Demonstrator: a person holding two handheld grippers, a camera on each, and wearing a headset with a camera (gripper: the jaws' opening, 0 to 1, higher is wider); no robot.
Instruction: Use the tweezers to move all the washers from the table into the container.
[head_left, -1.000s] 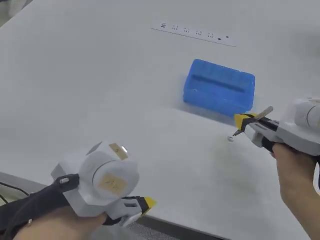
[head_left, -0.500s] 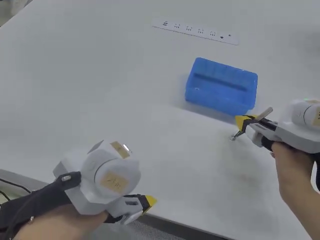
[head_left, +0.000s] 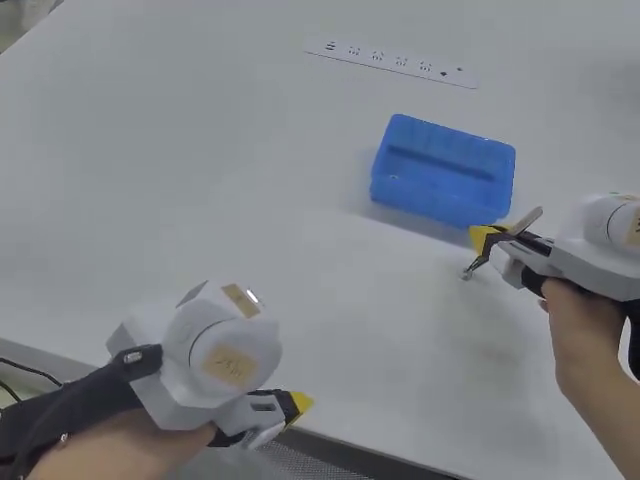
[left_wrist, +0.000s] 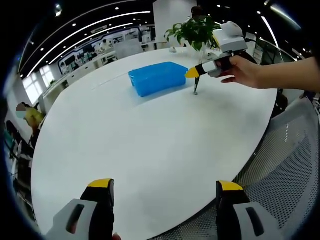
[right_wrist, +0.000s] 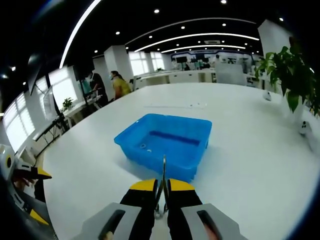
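The tweezers (head_left: 527, 220) in the right hand-held gripper (head_left: 487, 240) have reached the washer (head_left: 466, 275), seemingly pinching it.

Container (head_left: 443, 170): solid blue, unpatterned. Table (head_left: 200, 150): plain white. Left gripper (head_left: 295, 405) and right gripper (head_left: 485, 238): bodies finished in white and grey, jaws tipped in yellow over black. Tweezers (head_left: 527, 221): bare silver metal. Power strip (head_left: 390, 64), recorded at 11 o'clock of the container: white, dotted with dark marks. Glove (head_left: 60, 425): black.

matt surface, glossy plastic, bare metal
the table (head_left: 200, 180) is finished smooth and matt white; the container (head_left: 443, 170) is moulded in faintly glossy blue plastic; the tweezers (right_wrist: 163, 170) are made of bright metal.
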